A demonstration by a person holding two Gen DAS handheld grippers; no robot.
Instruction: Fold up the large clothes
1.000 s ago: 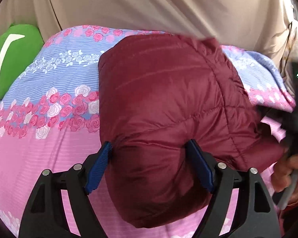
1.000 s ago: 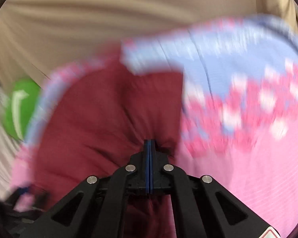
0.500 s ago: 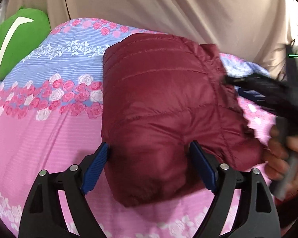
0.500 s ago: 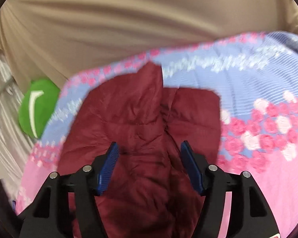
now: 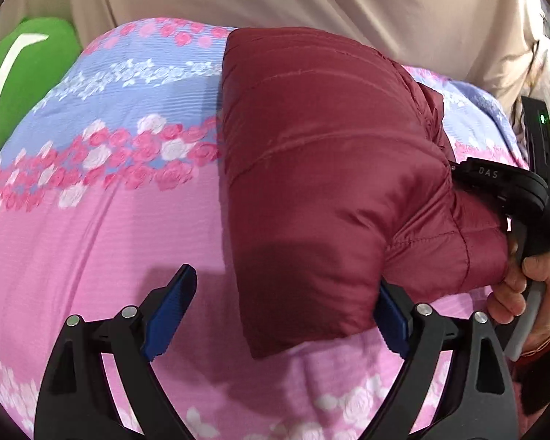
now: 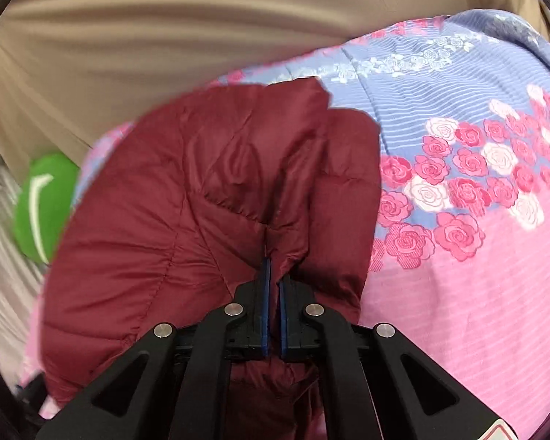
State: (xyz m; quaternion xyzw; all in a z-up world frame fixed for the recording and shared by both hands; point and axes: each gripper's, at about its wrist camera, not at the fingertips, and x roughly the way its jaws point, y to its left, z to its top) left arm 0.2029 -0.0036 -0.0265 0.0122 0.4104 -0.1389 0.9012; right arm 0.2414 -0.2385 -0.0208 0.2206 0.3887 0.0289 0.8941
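Note:
A dark red quilted jacket (image 5: 326,168) lies folded into a thick bundle on a pink and blue floral bedsheet (image 5: 99,212). My left gripper (image 5: 278,315) is open and empty; the bundle's near corner sits against its right finger. My right gripper (image 6: 274,293) is shut on a fold of the jacket (image 6: 201,198) at the bundle's near edge. The right gripper's body (image 5: 513,190) and the hand holding it show in the left wrist view, pressed into the jacket's right side.
A green cushion (image 5: 18,77) with a white stripe lies at the sheet's far left; it also shows in the right wrist view (image 6: 42,201). A beige curtain (image 5: 311,3) hangs behind the bed. The floral sheet (image 6: 476,249) extends to the right.
My right gripper opened half a second ago and has now closed on a fold of the jacket. My left gripper has shifted left, so the bundle is no longer centred between its fingers.

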